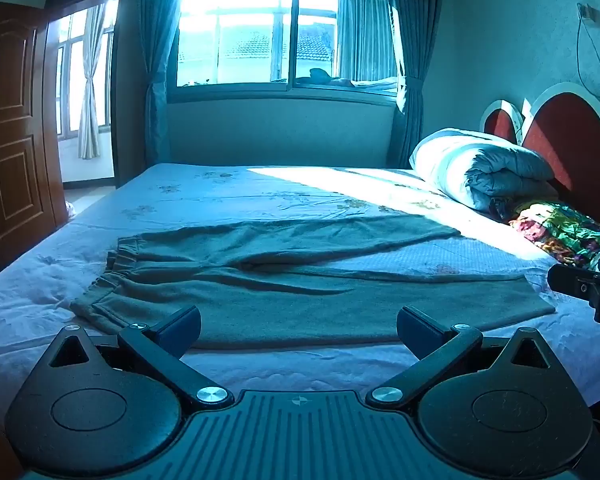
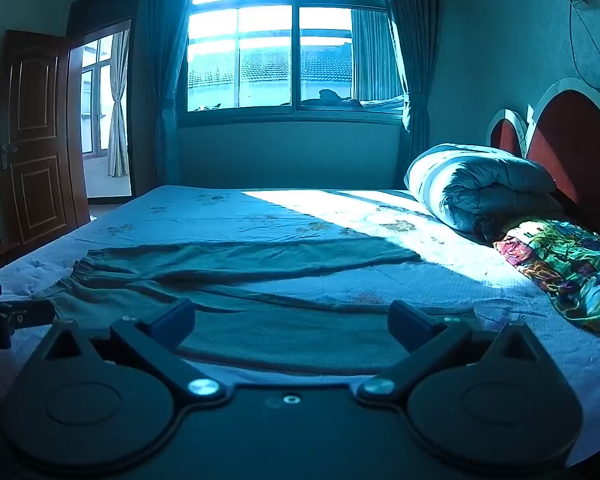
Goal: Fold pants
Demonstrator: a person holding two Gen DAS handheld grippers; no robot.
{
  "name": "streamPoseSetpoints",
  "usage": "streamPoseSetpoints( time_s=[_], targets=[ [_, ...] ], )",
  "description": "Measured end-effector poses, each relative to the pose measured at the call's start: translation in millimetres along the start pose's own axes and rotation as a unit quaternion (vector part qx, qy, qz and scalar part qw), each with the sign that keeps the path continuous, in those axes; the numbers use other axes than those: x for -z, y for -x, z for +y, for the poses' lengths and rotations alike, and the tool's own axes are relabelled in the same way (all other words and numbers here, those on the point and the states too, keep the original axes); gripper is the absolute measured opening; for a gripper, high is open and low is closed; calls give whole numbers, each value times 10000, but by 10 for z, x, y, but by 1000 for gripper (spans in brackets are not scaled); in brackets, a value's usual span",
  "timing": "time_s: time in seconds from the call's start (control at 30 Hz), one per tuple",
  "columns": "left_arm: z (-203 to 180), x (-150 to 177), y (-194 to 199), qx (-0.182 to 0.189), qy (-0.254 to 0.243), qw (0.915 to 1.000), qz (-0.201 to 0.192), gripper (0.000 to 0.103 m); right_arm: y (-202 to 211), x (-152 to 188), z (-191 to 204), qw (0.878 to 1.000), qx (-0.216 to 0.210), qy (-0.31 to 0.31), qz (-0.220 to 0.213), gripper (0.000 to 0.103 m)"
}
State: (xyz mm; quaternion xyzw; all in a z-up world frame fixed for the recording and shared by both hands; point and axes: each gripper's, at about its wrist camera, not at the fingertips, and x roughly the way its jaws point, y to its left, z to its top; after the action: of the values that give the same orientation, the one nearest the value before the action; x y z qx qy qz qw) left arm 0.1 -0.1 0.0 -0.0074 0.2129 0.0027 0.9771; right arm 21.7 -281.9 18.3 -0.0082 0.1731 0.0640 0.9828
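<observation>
Flat on bed (image 1: 228,196), grey-green pants (image 1: 300,304), legs spread, unfolded

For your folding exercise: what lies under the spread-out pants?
The pants lie flat on the pale flowered bedsheet, which shows all around them and between the legs. Whatever the sheet carries directly beneath the cloth is covered.

The pants (image 1: 300,300) are a matt, slightly fuzzy grey-green cloth with a gathered elastic waistband. They lie on a thin, faintly crinkled printed cotton bedsheet (image 1: 220,196). The left gripper (image 1: 299,326) is matt black plastic with shiny metal pivot screws, as is the right gripper (image 2: 291,320). The door (image 1: 10,120) is glossy varnished wood; the rolled quilt (image 1: 480,172) looks soft and puffy.
</observation>
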Motion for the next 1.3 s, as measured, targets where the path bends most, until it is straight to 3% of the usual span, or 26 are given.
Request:
streamPoseSetpoints(
  time_s=[1.3],
  targets=[
    [18,7,-3,3,20,10000,-17,103,-18,23,-9,10000,13,36,-4,97]
  ],
)
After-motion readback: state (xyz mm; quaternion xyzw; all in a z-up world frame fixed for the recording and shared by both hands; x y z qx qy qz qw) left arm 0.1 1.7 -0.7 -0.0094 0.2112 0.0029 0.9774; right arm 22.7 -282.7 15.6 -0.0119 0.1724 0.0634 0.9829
